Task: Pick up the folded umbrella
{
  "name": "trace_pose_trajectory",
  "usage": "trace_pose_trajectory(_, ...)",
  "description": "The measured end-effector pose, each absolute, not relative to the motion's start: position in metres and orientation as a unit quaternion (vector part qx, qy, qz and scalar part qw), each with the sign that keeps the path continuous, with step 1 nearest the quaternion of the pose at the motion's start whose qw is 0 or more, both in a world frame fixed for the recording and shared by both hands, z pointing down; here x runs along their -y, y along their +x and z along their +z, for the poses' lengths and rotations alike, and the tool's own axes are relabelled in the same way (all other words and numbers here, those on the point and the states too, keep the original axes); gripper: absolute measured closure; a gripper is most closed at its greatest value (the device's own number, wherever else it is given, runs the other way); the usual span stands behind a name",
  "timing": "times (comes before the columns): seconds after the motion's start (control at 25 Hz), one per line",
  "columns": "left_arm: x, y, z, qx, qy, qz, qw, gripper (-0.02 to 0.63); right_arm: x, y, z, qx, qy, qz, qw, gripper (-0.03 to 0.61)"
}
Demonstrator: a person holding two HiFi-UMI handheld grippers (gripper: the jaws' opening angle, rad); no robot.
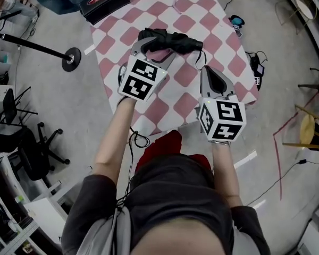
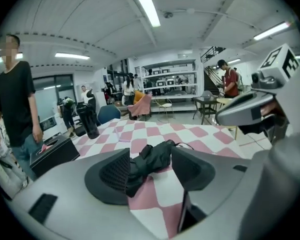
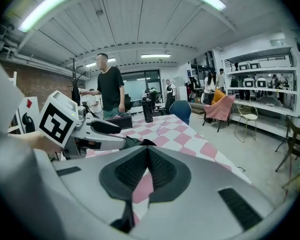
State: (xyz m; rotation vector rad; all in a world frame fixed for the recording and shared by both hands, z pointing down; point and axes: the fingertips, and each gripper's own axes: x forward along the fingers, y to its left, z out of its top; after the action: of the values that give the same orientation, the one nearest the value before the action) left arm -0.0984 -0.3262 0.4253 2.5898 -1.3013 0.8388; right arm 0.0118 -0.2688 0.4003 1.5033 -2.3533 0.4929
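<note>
The folded black umbrella [image 1: 179, 41] lies on the pink-and-white checked table [image 1: 189, 23]. My left gripper [image 1: 157, 50] reaches over the umbrella's left end, one jaw on each side of it. In the left gripper view the jaws of that gripper [image 2: 150, 154] stand open, and the umbrella [image 2: 157, 158] lies on the cloth between them with its near end against the left pad. My right gripper [image 1: 208, 72] hovers to the right of the umbrella, a little nearer to me. Its jaws [image 3: 147, 151] are shut with nothing in them. The umbrella [image 3: 134, 142] shows just beyond them.
A black tissue box [image 1: 103, 1] sits at the table's far left corner and a black bottle [image 2: 88, 120] stands farther back. A person in a black shirt [image 2: 15, 99] stands at the left. On the floor are a stand base [image 1: 70, 59], an office chair [image 1: 21, 142] and cables.
</note>
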Motion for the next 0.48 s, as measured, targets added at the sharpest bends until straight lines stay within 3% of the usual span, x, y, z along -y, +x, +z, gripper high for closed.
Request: trace_pose_trajectory(0.48,0.366,-0.079,0.486,0.307,0.853,0.423,-0.004,0.344,0.292,0.019,0.420,0.808,0.534,0.192,0.160,0.560)
